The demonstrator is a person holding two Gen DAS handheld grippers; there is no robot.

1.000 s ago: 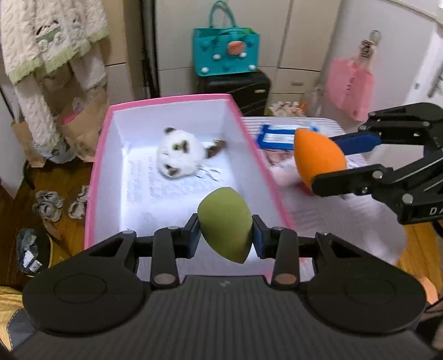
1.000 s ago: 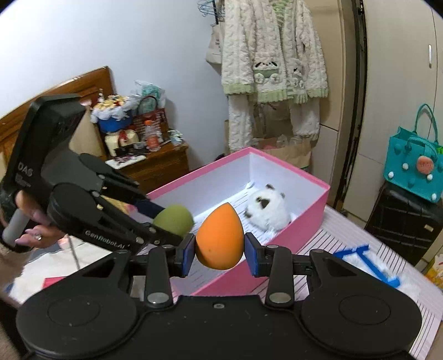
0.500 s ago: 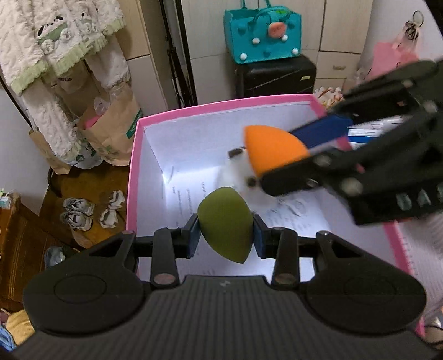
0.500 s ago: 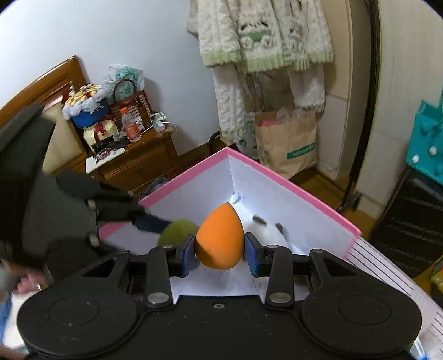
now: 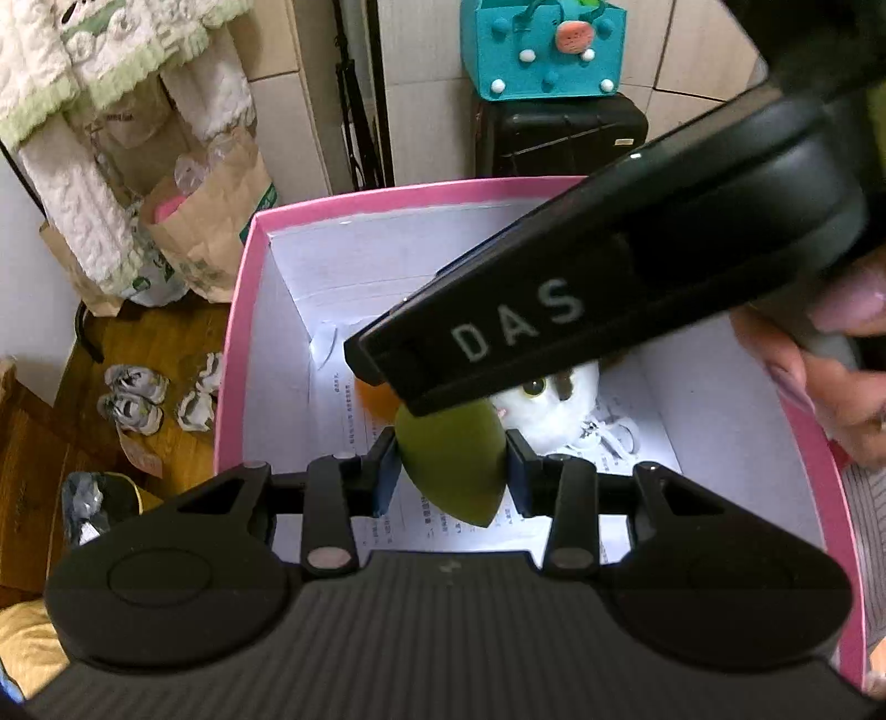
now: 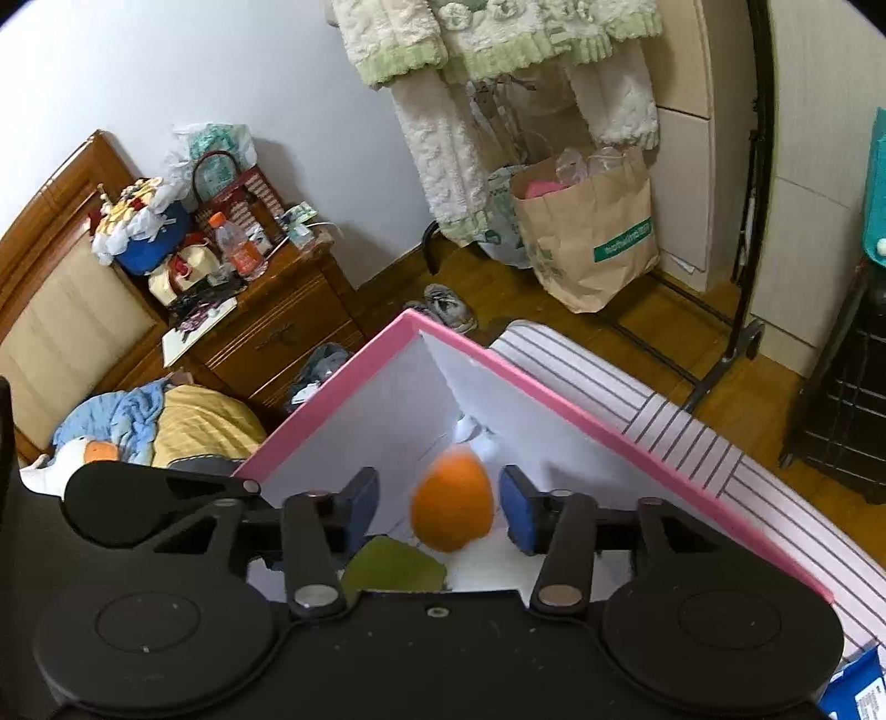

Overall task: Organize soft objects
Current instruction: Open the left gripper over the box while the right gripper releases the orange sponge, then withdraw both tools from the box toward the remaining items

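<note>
My left gripper (image 5: 451,471) is shut on a green egg-shaped sponge (image 5: 451,465) and holds it over the pink box (image 5: 238,332). A white plush cat (image 5: 559,410) lies on the box floor. My right gripper (image 6: 440,507) is open over the box's far corner; the orange egg-shaped sponge (image 6: 451,507) sits blurred between its spread pads, touching neither. The right gripper's body (image 5: 609,288) crosses above the box in the left wrist view, hiding most of the orange sponge (image 5: 368,396). The green sponge also shows in the right wrist view (image 6: 393,565).
The pink box (image 6: 609,432) stands on a striped cloth (image 6: 681,432). A paper bag (image 6: 587,232), shoes (image 5: 133,393) and a wooden nightstand (image 6: 266,327) are on the floor beyond. A teal bag (image 5: 542,47) sits on a black suitcase (image 5: 559,138).
My right gripper moved left over the box and opened, letting go of the orange sponge. My left gripper moved further over the box with the green sponge.
</note>
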